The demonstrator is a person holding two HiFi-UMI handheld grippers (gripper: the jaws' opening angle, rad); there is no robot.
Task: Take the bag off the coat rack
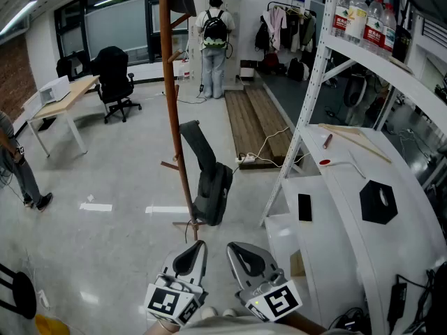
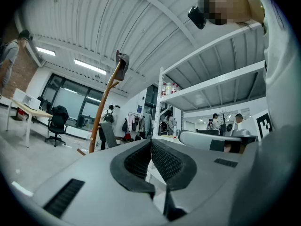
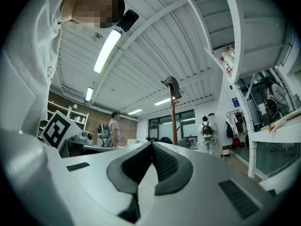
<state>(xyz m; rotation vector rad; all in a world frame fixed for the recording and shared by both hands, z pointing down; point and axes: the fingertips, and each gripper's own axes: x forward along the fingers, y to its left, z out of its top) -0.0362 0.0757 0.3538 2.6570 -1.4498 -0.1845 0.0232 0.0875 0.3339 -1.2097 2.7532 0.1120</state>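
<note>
A dark grey bag [image 1: 213,190] sits low beside the brown coat rack pole [image 1: 174,96], near its base, and its wide strap [image 1: 195,144] stands up along the pole. I cannot tell whether the bag hangs or rests on the floor. My left gripper [image 1: 194,251] and right gripper [image 1: 239,251] are side by side at the bottom of the head view, short of the rack, both shut and empty. In the left gripper view the jaws [image 2: 151,147] meet, with the pole [image 2: 104,109] and strap [image 2: 109,134] beyond. The right gripper [image 3: 151,147] points toward the pole [image 3: 173,121].
White metal shelving [image 1: 318,82] with bottles [image 1: 363,12] stands at the right above a white table [image 1: 419,257]. A power strip [image 1: 246,159] and wooden boards [image 1: 255,121] lie on the floor behind the rack. A person with a backpack [image 1: 214,44], an office chair [image 1: 115,82] and a desk [image 1: 66,96] are farther off.
</note>
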